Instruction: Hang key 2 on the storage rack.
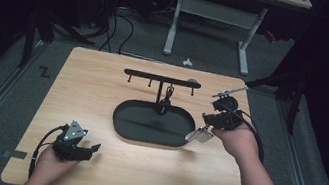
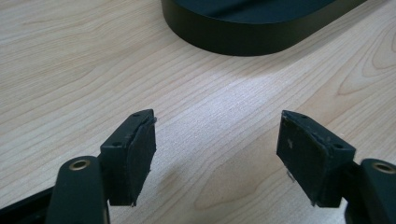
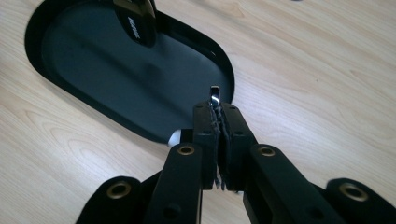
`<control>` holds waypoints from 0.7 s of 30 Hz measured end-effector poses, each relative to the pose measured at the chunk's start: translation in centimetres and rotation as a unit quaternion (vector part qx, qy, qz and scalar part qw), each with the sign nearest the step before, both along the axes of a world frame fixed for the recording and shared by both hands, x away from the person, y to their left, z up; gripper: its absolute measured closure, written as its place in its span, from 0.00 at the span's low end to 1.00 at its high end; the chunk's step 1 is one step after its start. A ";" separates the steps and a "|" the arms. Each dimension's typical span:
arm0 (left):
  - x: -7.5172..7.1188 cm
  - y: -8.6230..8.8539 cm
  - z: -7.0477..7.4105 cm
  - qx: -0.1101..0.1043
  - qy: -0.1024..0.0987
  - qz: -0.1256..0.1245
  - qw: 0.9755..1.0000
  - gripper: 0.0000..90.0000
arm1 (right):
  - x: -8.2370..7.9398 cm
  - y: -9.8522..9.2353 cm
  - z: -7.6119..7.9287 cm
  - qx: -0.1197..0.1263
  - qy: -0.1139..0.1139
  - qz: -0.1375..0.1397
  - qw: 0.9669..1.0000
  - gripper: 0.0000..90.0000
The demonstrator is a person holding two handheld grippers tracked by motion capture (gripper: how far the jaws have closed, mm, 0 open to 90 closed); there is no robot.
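The right tongs (image 3: 218, 116) are clenched on a thin metal piece (image 3: 214, 95), held just above the black oval tray's (image 1: 122, 121) rim at its 3 o'clock end. I judge the carrying step is in hand; next, lift it to a peg on the rack (image 1: 155, 76). The left tongs (image 2: 217, 158) rest released on the bench (image 1: 93, 80).

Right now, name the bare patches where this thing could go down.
Bare wood lies left of the oval tray, and along the near edge between the left gripper and right hand. It is crowded around the tray's hook rack and right gripper.
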State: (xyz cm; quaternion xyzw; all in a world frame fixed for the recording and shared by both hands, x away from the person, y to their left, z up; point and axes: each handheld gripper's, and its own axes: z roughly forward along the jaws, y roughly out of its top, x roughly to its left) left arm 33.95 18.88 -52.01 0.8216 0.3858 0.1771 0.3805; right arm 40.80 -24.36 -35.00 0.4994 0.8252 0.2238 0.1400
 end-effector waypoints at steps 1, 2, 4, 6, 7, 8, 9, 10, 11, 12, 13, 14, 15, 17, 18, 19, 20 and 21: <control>0.0 0.1 0.0 0.000 0.001 0.000 1.000 0.32 | 0.1 0.2 0.0 0.000 -0.001 0.001 1.000 0.97; 0.0 0.1 -0.1 -0.002 0.001 0.001 1.000 0.32 | 0.3 0.4 0.1 0.001 -0.002 0.004 1.000 0.97; 0.0 0.1 -0.1 -0.001 0.002 0.001 1.000 0.32 | 0.6 0.7 0.2 0.000 0.000 0.006 1.000 0.97; 0.0 0.2 -0.1 0.000 0.001 0.001 1.000 0.32 | 0.8 1.0 0.4 -0.002 -0.001 0.008 1.000 0.97; 0.0 0.2 -0.1 0.000 0.001 0.001 1.000 0.32 | 0.8 1.1 0.6 -0.001 -0.003 0.010 1.000 0.97; 0.0 0.2 0.0 -0.001 0.001 0.001 1.000 0.32 | 0.9 1.2 0.7 -0.001 -0.004 0.010 1.000 0.97; 0.0 0.2 0.0 -0.001 0.002 0.000 1.000 0.32 | 1.0 1.3 0.9 -0.001 -0.006 0.013 1.000 0.97; 0.0 0.3 0.0 -0.001 0.002 0.001 1.000 0.32 | 1.1 1.5 1.1 -0.002 -0.006 0.013 1.000 0.97; 0.0 0.3 0.0 -0.001 0.002 0.001 1.000 0.32 | 1.2 1.7 1.4 -0.001 -0.009 0.013 1.000 0.97; -0.1 0.3 0.0 -0.002 0.001 0.002 1.000 0.32 | 1.2 1.7 1.5 -0.001 -0.009 0.013 1.000 0.97; -0.1 0.3 0.1 -0.002 0.001 0.002 1.000 0.32 | 1.4 1.9 1.7 -0.001 -0.012 0.015 1.000 0.97; -0.1 0.3 0.1 -0.002 0.000 0.003 1.000 0.32 | 1.4 2.0 1.8 -0.001 -0.012 0.014 1.000 0.97; -0.2 0.4 0.1 -0.002 0.000 0.002 1.000 0.32 | 1.5 2.1 2.0 -0.001 -0.013 0.015 1.000 0.97; -0.2 0.4 0.1 -0.006 -0.002 0.004 1.000 0.32 | 1.7 2.4 2.3 0.001 -0.015 0.017 1.000 0.97; -0.2 0.5 0.1 -0.005 -0.001 0.004 1.000 0.32 | 1.7 2.6 2.4 0.001 -0.016 0.017 1.000 0.97; -0.2 0.5 0.1 -0.005 -0.001 0.005 1.000 0.32 | 1.9 2.7 2.5 0.001 -0.016 0.020 1.000 0.97; -0.2 0.5 0.1 -0.005 0.000 0.005 1.000 0.32 | 1.9 2.9 2.5 0.002 -0.016 0.019 1.000 0.97; -0.2 0.5 0.1 -0.005 -0.001 0.005 1.000 0.32 | 2.0 3.1 2.5 0.002 -0.017 0.023 1.000 0.97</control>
